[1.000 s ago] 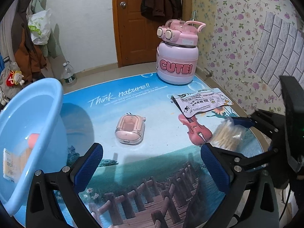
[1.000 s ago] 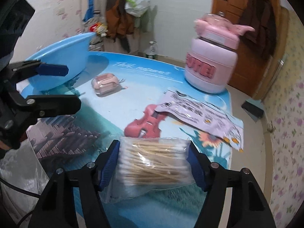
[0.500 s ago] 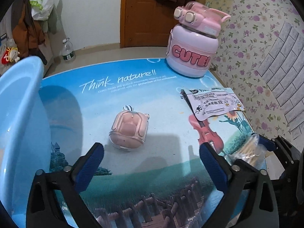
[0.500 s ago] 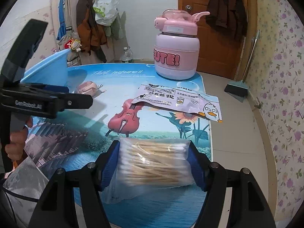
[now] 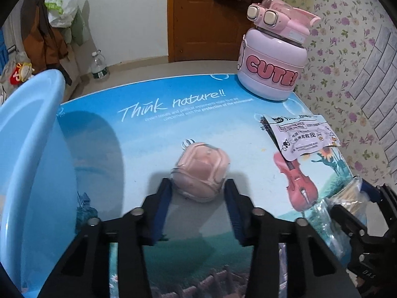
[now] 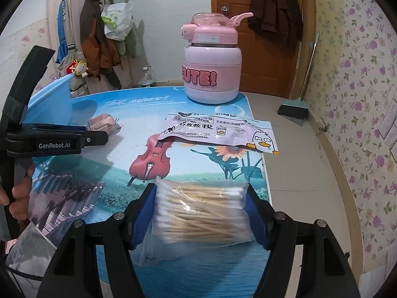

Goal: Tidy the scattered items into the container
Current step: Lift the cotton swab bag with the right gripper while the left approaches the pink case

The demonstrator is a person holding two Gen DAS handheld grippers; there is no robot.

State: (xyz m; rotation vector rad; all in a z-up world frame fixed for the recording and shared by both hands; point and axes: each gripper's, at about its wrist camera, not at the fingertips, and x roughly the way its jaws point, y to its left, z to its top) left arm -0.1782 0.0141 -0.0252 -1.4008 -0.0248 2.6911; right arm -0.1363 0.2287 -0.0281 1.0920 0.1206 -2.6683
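The left tongs point(image 5: 198, 191) stand spread around the small pink earphone case with a clear rounded shell point(image 5: 200, 172): one blue pad is just beside its left flank and the other just beside its right flank, and I cannot tell whether they already touch it. The case lies directly ahead, between the fingertips, flat on the tabletop point(image 5: 148, 134), and its longer side seems to run away from the tongs, so I judge that closing straight is enough to take it. The light blue plastic basin point(image 5: 29, 149), which is the container, stands close on the left of these tongs, therefore the carry should be short. The right tongs point(image 6: 201, 206) are pinching the clear plastic bag of cotton swabs with wooden sticks point(image 6: 201, 211); the sticks lie across, from one pad to the other, and the loose end of the bag hangs toward the camera. For this arm the basin is well to the left, beyond the left tongs. Ahead of the right tongs a white printed snack packet with a duck drawing point(image 6: 218, 130) rests flat, and farther ahead stands the fat pink bottle with the word CUTE point(image 6: 211, 74). The tabletop carries a glossy blue nature print with a violin picture. Behind are a wooden door, hanging jackets and flowered wallpaper.
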